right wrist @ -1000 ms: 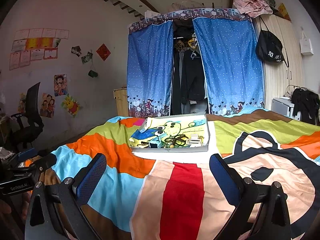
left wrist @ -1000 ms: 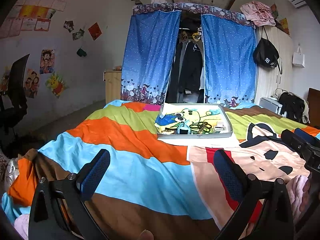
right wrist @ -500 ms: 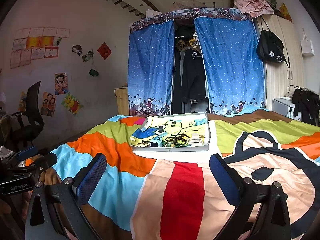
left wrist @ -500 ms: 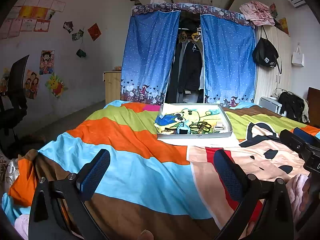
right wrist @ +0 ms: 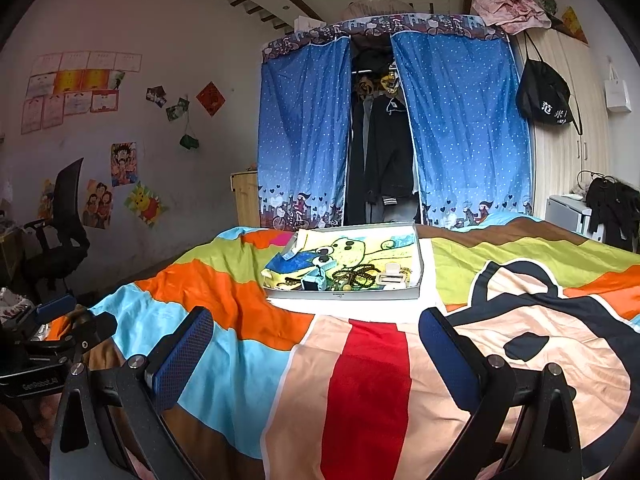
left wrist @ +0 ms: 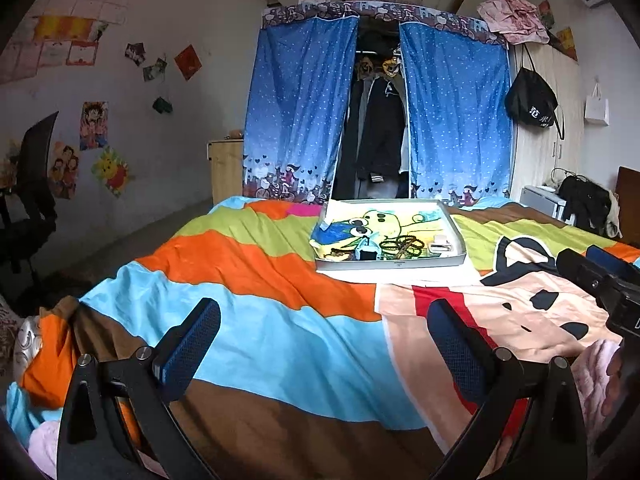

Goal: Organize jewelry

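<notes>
Both views looked across a bed covered by a quilt in orange, light blue, green and brown bands with a cartoon print. The left hand-held gripper hovered low over the near part of the bed with its 2 blue-padded fingers spread wide and nothing between them. The right hand-held gripper was likewise spread wide and empty above the quilt; in the left view it appeared at the right edge, and in the right view the left one appeared at the left edge. Well ahead of both, a shallow grey tray lay on the far half of the bed, lined with a yellow and blue cartoon cloth. The jewelry lay inside the tray along its near edge: a dark beaded string in the middle, a small light-blue box to its left, and a small white box to its right. Behind the bed hung blue dotted curtains parted around dark clothes.
</notes>
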{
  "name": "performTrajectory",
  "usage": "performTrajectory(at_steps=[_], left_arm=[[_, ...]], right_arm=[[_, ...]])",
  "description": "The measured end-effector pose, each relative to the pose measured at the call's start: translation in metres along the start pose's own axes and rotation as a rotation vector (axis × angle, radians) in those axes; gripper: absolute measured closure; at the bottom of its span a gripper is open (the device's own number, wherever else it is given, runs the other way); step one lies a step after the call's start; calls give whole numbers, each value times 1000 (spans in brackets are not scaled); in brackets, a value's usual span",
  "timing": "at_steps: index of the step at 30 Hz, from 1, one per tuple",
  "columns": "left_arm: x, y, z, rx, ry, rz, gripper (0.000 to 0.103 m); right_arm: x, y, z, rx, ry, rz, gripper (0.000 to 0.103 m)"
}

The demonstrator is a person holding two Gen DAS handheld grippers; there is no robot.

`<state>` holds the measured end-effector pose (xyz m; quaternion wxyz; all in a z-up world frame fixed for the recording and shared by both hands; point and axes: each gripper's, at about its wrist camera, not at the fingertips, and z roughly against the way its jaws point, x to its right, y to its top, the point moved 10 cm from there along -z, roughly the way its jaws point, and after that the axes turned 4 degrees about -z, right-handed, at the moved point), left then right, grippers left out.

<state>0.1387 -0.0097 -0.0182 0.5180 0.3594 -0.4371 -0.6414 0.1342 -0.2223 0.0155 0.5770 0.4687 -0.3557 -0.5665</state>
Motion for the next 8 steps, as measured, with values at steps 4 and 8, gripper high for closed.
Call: performTrajectory(at_steps=[4,8], left_arm=[[-2,-2,-1,-1,-5,7,2],[-4,-4,-4,-15,-7,10,2]], right_arm=[[2,-2,0,-6,3,0,0],[4,-1,-1,-14,7,0,0]])
